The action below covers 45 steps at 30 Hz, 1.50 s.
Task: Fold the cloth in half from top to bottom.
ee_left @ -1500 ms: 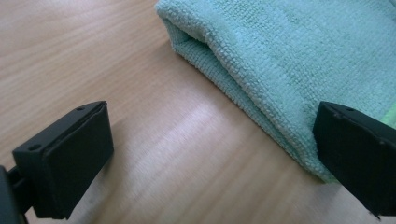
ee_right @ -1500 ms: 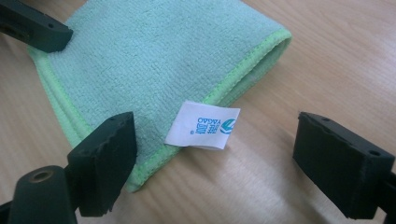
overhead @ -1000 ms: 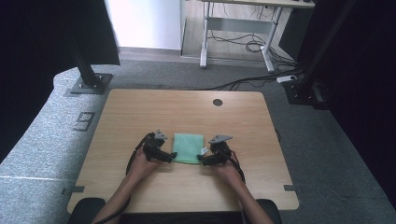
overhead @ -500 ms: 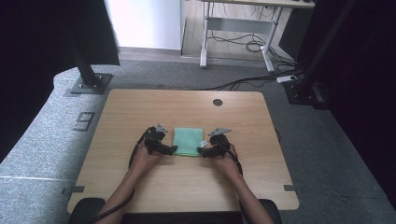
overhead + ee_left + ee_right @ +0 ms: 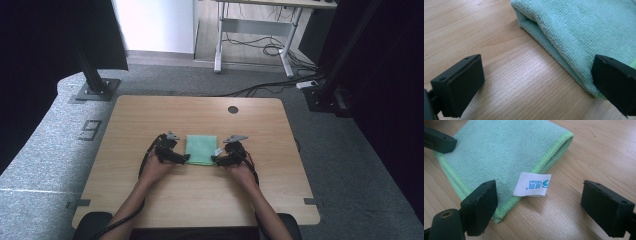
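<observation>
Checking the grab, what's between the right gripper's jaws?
In the right gripper view, the cloth's corner and its white tag on bare table, untouched.

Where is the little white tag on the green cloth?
In the right gripper view the white tag sticks out from the green cloth at its stitched edge, lying on the wooden table between the right gripper's open jaws.

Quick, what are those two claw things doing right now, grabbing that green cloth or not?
Left gripper: open, holding nothing, at the edge of the green cloth.
Right gripper: open, holding nothing, at the cloth's tagged corner.

White tag (image 5: pixel 532 184) on green cloth (image 5: pixel 499 152): "YAGAO", seen upside down. Floor marking (image 5: pixel 90 129): "9".
</observation>
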Motion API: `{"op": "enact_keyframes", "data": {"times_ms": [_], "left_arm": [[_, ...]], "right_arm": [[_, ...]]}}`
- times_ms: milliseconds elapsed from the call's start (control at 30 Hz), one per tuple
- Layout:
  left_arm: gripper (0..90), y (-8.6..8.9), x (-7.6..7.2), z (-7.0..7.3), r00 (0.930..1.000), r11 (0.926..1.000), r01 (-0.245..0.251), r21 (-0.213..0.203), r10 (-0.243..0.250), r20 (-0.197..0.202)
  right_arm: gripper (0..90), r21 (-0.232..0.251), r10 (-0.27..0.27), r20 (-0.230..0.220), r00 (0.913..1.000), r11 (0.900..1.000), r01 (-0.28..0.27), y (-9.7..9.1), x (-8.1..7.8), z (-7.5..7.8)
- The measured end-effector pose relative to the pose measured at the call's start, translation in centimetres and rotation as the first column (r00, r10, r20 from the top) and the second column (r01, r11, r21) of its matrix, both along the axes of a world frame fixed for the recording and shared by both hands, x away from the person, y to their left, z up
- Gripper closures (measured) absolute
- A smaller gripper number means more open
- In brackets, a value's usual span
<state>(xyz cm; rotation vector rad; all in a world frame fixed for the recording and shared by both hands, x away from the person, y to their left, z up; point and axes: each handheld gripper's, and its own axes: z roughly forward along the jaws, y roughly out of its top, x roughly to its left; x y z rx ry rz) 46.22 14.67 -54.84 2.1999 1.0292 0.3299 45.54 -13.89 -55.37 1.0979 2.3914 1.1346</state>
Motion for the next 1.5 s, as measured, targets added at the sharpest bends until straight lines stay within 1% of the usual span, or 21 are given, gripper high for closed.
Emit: {"op": "enact_keyframes", "data": {"times_ms": [100,200,267,300,400,467,500,700,767,867,933,1167,1500], "left_arm": [[0.0,0.0,0.0,0.0,1.0,1.0,0.003,-0.003,-0.003,-0.001],[0.0,0.1,0.0,0.1,1.0,1.0,0.001,-0.008,-0.001,-0.01],[0.0,0.1,-0.1,0.2,1.0,1.0,0.005,-0.008,-0.005,-0.003],[0.0,0.1,-0.2,0.2,1.0,0.9998,0.009,-0.016,-0.009,0.004],[0.6,0.0,-0.5,0.5,0.9998,0.9998,0.017,-0.01,-0.017,0.014],[0.6,-0.1,-0.7,0.8,0.9995,0.9995,0.029,-0.012,-0.029,0.015],[0.6,-0.1,-0.8,1.0,0.9992,0.9993,0.037,-0.006,-0.037,0.017],[0.4,-0.3,-1.8,1.9,0.9975,0.9978,0.065,-0.008,-0.065,0.028],[0.3,-0.3,-2.1,2.1,0.9969,0.9974,0.072,-0.001,-0.072,0.03],[0.3,-0.3,-2.5,2.3,0.996,0.9968,0.079,0.005,-0.08,0.04],[0.3,-0.2,-2.8,2.5,0.996,0.9969,0.079,0.001,-0.079,0.043],[0.2,0.5,-3.7,2.9,0.9947,0.9965,0.083,0.013,-0.083,0.06],[0.0,1.4,-5.1,3.3,0.994,0.9969,0.078,0.003,-0.078,0.076]], "right_arm": [[13.6,0.011,-0.002,-0.004,1.0,0.9999,0.002,0.0,0.0,0.0],[13.4,0.025,0.002,-0.01,0.9999,0.9997,-0.001,-0.1,-0.1,0.0],[13.1,0.023,0.009,-0.018,0.9998,0.9997,-0.008,0.0,-0.2,0.1],[13.0,0.021,0.012,-0.021,0.9997,0.9997,-0.012,0.0,-0.2,0.2],[12.3,0.02,0.017,-0.029,0.9994,0.9997,-0.017,0.1,-0.4,0.5],[11.3,0.025,0.024,-0.034,0.9991,0.9994,-0.023,0.1,-0.5,0.7],[10.8,0.025,0.027,-0.034,0.9991,0.9993,-0.026,0.1,-0.6,0.8],[7.7,0.026,0.044,-0.027,0.9987,0.9987,-0.043,0.2,-1.2,1.7],[6.3,0.026,0.048,-0.026,0.9985,0.9986,-0.047,0.2,-1.4,2.1],[3.7,0.013,0.058,-0.016,0.9982,0.9982,-0.058,0.0,-1.7,2.5],[2.9,0.01,0.059,-0.009,0.9982,0.9982,-0.058,-0.2,-2.0,2.8],[1.8,0.004,0.062,-0.003,0.9981,0.9981,-0.062,-0.8,-2.6,3.4],[1.7,-0.013,0.084,0.01,0.9964,0.9964,-0.084,-1.3,-3.6,4.3]]}}
